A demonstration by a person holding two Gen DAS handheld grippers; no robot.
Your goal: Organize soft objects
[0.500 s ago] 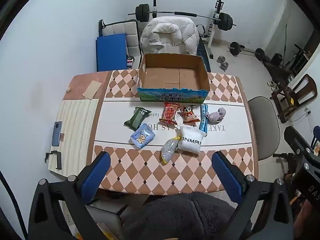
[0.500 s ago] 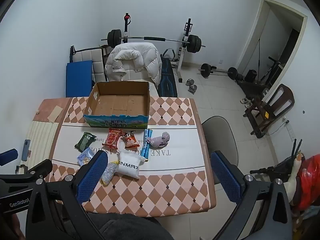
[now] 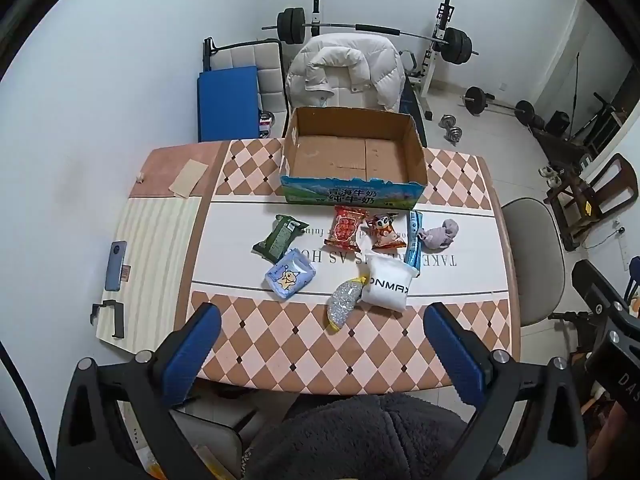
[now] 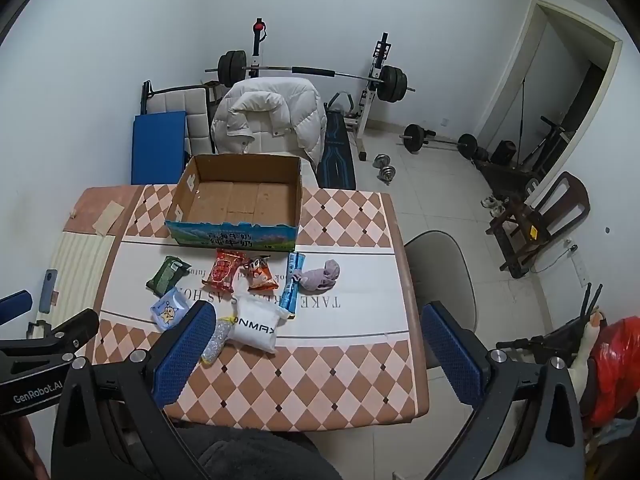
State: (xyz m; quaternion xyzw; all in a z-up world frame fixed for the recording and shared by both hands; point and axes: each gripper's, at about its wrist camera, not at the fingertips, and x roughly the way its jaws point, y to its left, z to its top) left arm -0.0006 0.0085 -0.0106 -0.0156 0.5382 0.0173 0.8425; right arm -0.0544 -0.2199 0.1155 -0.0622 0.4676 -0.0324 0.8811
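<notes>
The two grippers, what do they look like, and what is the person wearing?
Both the left gripper and the right gripper have black angular frames with silver bolts and blue textured pads on their fingers. White lettering reading GenRobot.AI marks the left gripper's body in the right wrist view. The person wears dark grey fleecy clothing.

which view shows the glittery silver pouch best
The left wrist view: the silver pouch lies fully visible beside the white bag. In the right wrist view, the pouch is partly hidden behind a blue finger of the right gripper.
</notes>
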